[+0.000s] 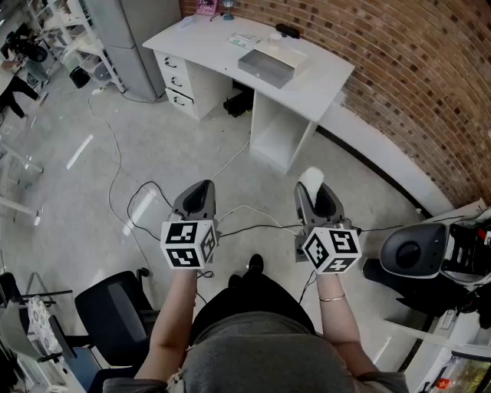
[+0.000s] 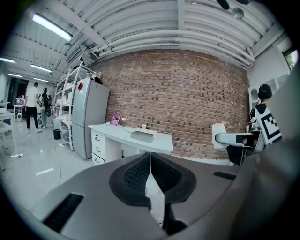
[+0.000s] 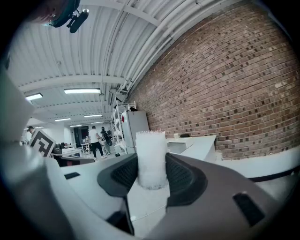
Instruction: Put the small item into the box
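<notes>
Brick-walled room, white desk point(image 1: 316, 80) ahead with a grey box point(image 1: 266, 67) on it. Your right gripper point(image 1: 316, 199) fingers grasp a white frosted cylinder point(image 3: 151, 157), well apart from the box. Your left gripper point(image 2: 150, 169) fingers are clenched together, nothing between them.

White desk point(image 1: 324, 78) standing on grey floor point(image 1: 169, 146). On desk: grey box point(image 1: 266, 67) near middle; small flat packet point(image 1: 244, 38) just behind it; black item point(image 1: 288, 31) and pink card point(image 1: 207, 8) at rear edge. On floor: loose cables point(image 1: 113, 184), white strip point(image 1: 79, 152), black chair point(image 1: 115, 307) near left.
</notes>
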{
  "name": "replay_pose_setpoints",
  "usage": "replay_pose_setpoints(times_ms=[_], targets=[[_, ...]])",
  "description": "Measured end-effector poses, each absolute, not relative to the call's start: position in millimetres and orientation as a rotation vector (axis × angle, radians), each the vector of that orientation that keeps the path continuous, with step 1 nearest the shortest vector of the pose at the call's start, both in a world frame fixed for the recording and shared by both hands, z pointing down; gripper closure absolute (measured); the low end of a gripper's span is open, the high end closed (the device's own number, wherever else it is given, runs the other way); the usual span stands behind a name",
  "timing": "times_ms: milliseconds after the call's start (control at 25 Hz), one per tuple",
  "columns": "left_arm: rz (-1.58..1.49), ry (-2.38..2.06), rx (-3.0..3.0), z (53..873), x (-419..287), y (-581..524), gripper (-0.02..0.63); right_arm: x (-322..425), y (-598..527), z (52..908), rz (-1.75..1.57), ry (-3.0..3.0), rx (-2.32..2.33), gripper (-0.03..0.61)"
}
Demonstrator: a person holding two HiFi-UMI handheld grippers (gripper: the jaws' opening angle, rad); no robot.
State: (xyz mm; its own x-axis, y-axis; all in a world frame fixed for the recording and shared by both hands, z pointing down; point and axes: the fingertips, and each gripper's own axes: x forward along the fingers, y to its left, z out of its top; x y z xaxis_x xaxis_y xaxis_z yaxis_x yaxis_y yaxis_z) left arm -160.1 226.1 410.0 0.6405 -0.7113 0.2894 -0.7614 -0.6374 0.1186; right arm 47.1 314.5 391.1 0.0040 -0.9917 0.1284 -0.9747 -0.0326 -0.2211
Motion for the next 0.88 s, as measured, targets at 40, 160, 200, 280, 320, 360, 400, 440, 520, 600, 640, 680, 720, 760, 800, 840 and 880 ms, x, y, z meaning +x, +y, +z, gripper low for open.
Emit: replay_pose_setpoints(times_ms=[40, 160, 200, 280, 320, 360, 400, 440, 520, 600, 640, 680, 720, 760, 800, 840, 880], targets=[[0.32, -1.198, 2.63, 411, -158, 224, 0.588, 49, 313, 393, -0.392, 2.131, -2.177, 0.399], [0.321, -1.192, 2.622, 414, -151, 218, 0.588, 58, 306, 397, -0.422, 2.116, -2.175, 0.397], [0.323, -1.19, 2.619, 415, -149, 216, 0.588, 61, 303, 398, -0.432, 2.112, -2.171, 0.397], [0.331, -1.188, 2.618, 418, -143, 211, 0.588, 68, 299, 401, -0.452, 2.106, -2.162, 0.397], [0.337, -1.188, 2.618, 419, -140, 208, 0.588, 71, 297, 402, -0.458, 2.103, -2.162, 0.396], [0.341, -1.189, 2.619, 420, -137, 205, 0.588, 75, 294, 403, -0.461, 2.1, -2.165, 0.396], [0.346, -1.191, 2.621, 421, -134, 202, 0.588, 78, 292, 403, -0.464, 2.096, -2.167, 0.396], [0.35, -1.193, 2.624, 421, -131, 199, 0.588, 82, 289, 403, -0.466, 2.092, -2.168, 0.396], [0.353, -1.193, 2.632, 421, -125, 193, 0.588, 90, 283, 403, -0.472, 2.08, -2.165, 0.396], [0.352, -1.194, 2.635, 421, -120, 188, 0.588, 97, 277, 402, -0.475, 2.074, -2.16, 0.396], [0.352, -1.196, 2.635, 421, -117, 185, 0.588, 99, 274, 402, -0.475, 2.074, -2.158, 0.396], [0.354, -1.198, 2.634, 421, -115, 182, 0.588, 101, 271, 402, -0.474, 2.075, -2.157, 0.396], [0.356, -1.201, 2.633, 422, -113, 179, 0.588, 103, 268, 402, -0.473, 2.077, -2.157, 0.396], [0.357, -1.203, 2.632, 422, -111, 177, 0.588, 105, 265, 402, -0.47, 2.079, -2.157, 0.396], [0.358, -1.206, 2.631, 423, -109, 174, 0.588, 108, 261, 401, -0.465, 2.082, -2.158, 0.396], [0.358, -1.21, 2.63, 423, -106, 172, 0.588, 111, 259, 401, -0.46, 2.086, -2.161, 0.396], [0.358, -1.214, 2.629, 424, -104, 170, 0.588, 114, 256, 401, -0.453, 2.09, -2.167, 0.396]])
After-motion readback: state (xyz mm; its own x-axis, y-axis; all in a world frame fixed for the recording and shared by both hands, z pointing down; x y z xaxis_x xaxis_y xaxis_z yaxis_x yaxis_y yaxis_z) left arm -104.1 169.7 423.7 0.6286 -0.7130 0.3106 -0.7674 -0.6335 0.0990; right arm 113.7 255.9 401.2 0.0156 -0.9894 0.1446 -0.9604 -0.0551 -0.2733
